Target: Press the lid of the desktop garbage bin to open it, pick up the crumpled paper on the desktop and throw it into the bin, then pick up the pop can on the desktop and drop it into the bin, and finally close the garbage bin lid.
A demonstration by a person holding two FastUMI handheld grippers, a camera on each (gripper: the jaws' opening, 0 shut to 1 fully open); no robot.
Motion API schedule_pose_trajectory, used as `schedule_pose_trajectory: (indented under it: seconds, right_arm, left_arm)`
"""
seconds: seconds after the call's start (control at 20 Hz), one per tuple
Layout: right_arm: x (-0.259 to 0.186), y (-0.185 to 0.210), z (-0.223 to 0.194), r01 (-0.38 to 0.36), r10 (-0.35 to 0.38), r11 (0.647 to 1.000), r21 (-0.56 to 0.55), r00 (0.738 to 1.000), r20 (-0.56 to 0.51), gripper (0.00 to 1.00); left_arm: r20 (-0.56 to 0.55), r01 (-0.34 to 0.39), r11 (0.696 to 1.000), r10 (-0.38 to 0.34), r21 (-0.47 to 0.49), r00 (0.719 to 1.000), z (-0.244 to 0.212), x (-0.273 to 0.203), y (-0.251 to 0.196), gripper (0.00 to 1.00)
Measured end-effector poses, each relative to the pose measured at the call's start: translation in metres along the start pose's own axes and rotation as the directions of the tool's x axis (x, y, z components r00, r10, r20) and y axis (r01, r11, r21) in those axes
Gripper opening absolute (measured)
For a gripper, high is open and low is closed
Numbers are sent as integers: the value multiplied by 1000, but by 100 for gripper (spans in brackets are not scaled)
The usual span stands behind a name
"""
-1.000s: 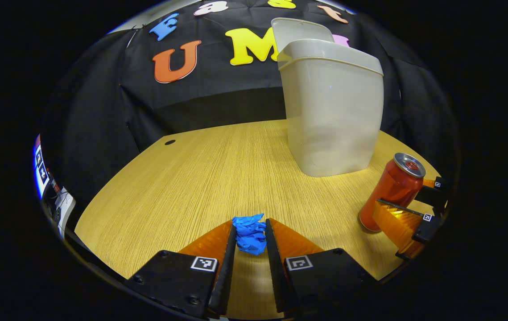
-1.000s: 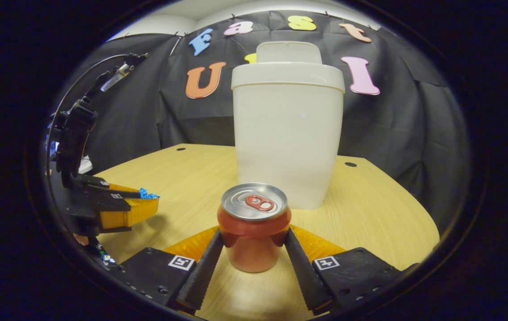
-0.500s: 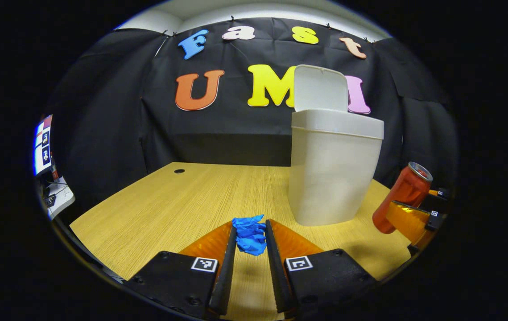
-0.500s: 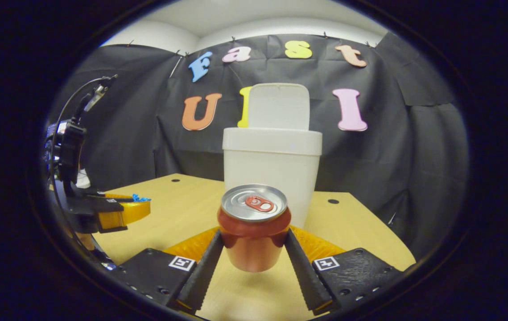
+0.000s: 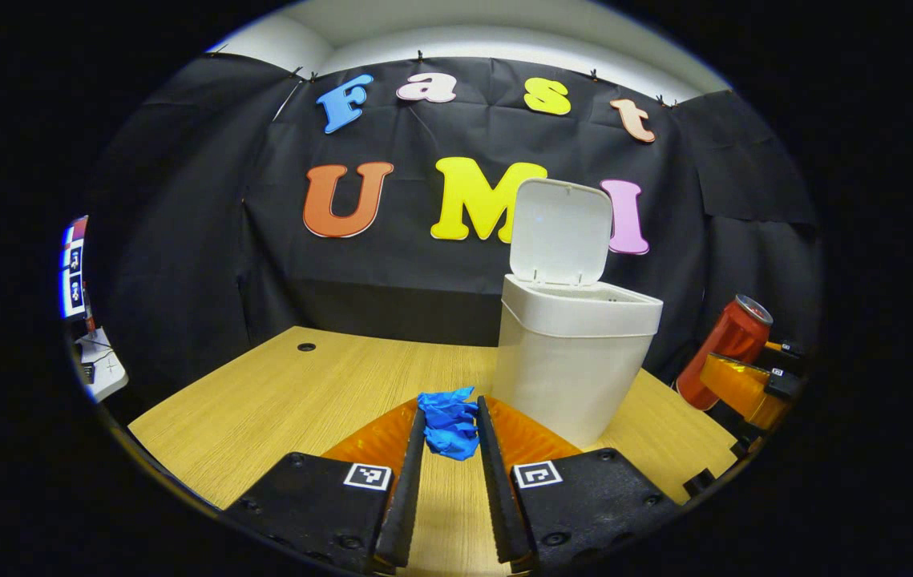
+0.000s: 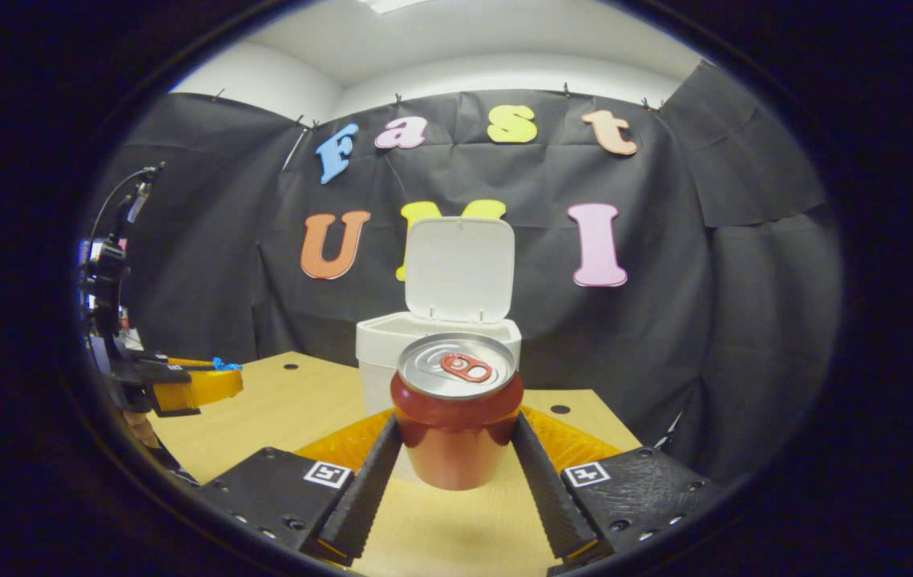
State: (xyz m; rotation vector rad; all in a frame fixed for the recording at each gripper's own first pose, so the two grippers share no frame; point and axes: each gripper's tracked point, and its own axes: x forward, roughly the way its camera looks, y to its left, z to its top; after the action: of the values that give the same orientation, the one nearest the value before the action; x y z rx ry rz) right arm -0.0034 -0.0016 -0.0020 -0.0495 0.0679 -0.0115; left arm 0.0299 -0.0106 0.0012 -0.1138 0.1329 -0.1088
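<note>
- 2 of the task's pick-ups look made, judging by how things sit: the left tongs (image 5: 451, 433) are pinching the blue crumpled paper (image 5: 448, 421) between both fingers, and the right tongs (image 6: 456, 449) are clamped on the red pop can (image 6: 456, 421), a finger on each side.
- Both loads hang clear of the desk (image 5: 280, 393) — the can's base shows bare wood below it in the right gripper view, and the paper sits above the wood grain in the left gripper view.
- 1 step is plainly finished: the garbage bin (image 5: 572, 361) stands toward the far edge of the desk with its lid (image 5: 560, 232) tipped upright and its mouth open.
- Still to do, as I judge it: the paper into the bin, then the can, then the lid pressed shut. Neither load is over the mouth yet; each is on the near side of the bin.
- In the left gripper view the can (image 5: 725, 349) is off by the desk's right edge, held by the other tongs; in the right gripper view the paper (image 6: 224, 365) peeks from the other tongs near the left edge.
- Writing: none readable on the can or the bin — no brand shows. The small square markers (image 5: 366, 476) on the tongs are coded patterns, not words. A lit screen (image 5: 71, 272) at far left is too small to tell.
</note>
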Motion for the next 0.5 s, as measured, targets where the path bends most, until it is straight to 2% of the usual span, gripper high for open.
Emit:
schedule_pose_trajectory:
  seconds: [0.25, 0.5]
  right_arm:
    - [0, 1, 2, -14, 14, 1000, -17, 1000, 6, 81]
    - [-2, -5, 3, -35, 35, 999, -29, 999, 20, 81]
  left_arm:
    - [80, 58, 998, -61, 32, 995, 63, 31, -36, 41]
    - [134, 132, 991, -133, 10, 982, 111, 74, -82, 41]
